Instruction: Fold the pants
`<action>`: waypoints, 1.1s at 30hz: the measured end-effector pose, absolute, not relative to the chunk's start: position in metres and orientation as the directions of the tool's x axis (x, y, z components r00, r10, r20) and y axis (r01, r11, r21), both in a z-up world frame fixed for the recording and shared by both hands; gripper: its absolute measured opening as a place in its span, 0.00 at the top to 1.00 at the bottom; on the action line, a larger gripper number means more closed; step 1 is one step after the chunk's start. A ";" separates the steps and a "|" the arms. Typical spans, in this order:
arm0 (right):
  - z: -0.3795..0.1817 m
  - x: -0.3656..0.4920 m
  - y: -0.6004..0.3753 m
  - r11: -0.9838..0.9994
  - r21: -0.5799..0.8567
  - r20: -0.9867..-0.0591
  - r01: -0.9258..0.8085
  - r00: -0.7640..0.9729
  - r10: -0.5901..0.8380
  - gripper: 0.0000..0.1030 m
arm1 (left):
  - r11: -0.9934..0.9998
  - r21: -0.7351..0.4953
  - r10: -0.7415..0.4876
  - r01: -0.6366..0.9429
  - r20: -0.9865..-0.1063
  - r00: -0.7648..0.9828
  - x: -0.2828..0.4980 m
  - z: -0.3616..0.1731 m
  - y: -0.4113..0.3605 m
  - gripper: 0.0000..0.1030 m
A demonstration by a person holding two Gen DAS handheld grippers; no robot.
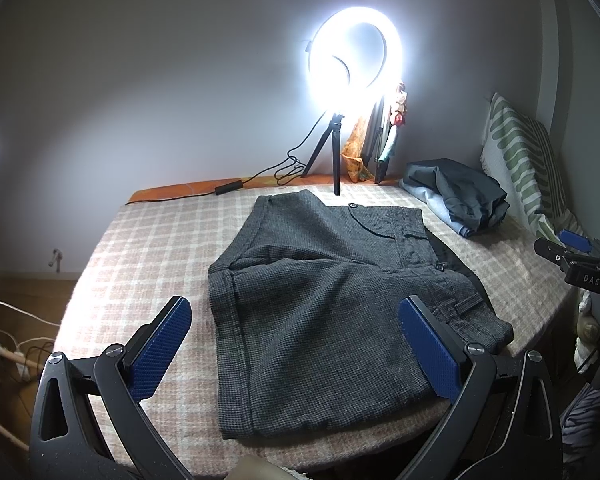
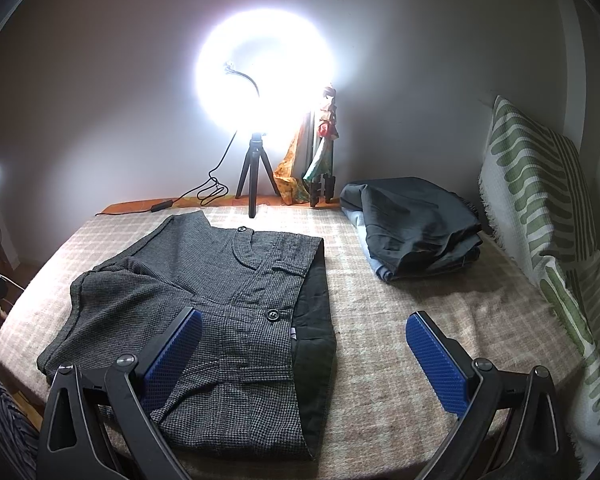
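Dark grey houndstooth pants (image 1: 320, 312) lie folded in layers on the checked blanket (image 1: 148, 248), waistband with black lining to the right. They also show in the right wrist view (image 2: 220, 300). My left gripper (image 1: 296, 344) is open and empty, hovering over the pants' near part, its blue pads spread wide. My right gripper (image 2: 304, 354) is open and empty, above the waistband's near right edge; its left pad (image 2: 172, 356) is over the fabric. The right gripper's body (image 1: 576, 260) shows at the right edge of the left wrist view.
A lit ring light on a tripod (image 1: 336, 152) stands at the bed's far edge with its cable (image 1: 228, 188). A pile of folded dark and blue clothes (image 2: 416, 228) lies at the far right. A green-striped pillow (image 2: 540, 216) leans at the right. Cables lie on the floor at left (image 1: 16, 344).
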State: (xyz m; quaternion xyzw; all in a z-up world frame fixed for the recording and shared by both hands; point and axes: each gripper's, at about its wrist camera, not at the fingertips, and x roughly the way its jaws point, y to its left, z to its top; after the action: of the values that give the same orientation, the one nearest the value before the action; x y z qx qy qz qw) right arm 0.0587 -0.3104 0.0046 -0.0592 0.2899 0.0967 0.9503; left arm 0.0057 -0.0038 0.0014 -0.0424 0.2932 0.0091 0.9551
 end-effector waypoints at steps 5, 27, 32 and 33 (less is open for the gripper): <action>0.005 0.058 -0.310 0.974 -0.056 -0.562 -0.219 0.813 0.151 0.00 | 0.996 -0.075 -0.008 -0.041 -0.560 0.828 0.006 0.001 -0.004 0.00; 0.000 0.059 -0.314 0.965 -0.014 -0.577 -0.263 0.791 0.207 0.00 | 0.998 0.039 -0.019 0.058 -0.643 0.765 0.009 -0.022 0.025 0.00; -0.014 0.058 -0.317 0.942 0.022 -0.578 -0.334 0.765 0.284 0.00 | 0.983 0.090 -0.055 0.163 -0.695 0.717 0.010 -0.035 0.026 0.01; -0.017 0.057 -0.318 0.938 0.030 -0.576 -0.346 0.761 0.300 0.00 | 0.977 0.100 -0.061 0.186 -0.708 0.704 0.010 -0.038 0.025 0.02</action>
State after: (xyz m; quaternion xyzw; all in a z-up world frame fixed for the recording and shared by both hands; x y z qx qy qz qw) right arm 0.0568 -0.3177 -0.0171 -0.0390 0.3000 0.1723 0.9374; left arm 0.0105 0.0249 -0.0383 0.0821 0.3788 -0.0672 0.9194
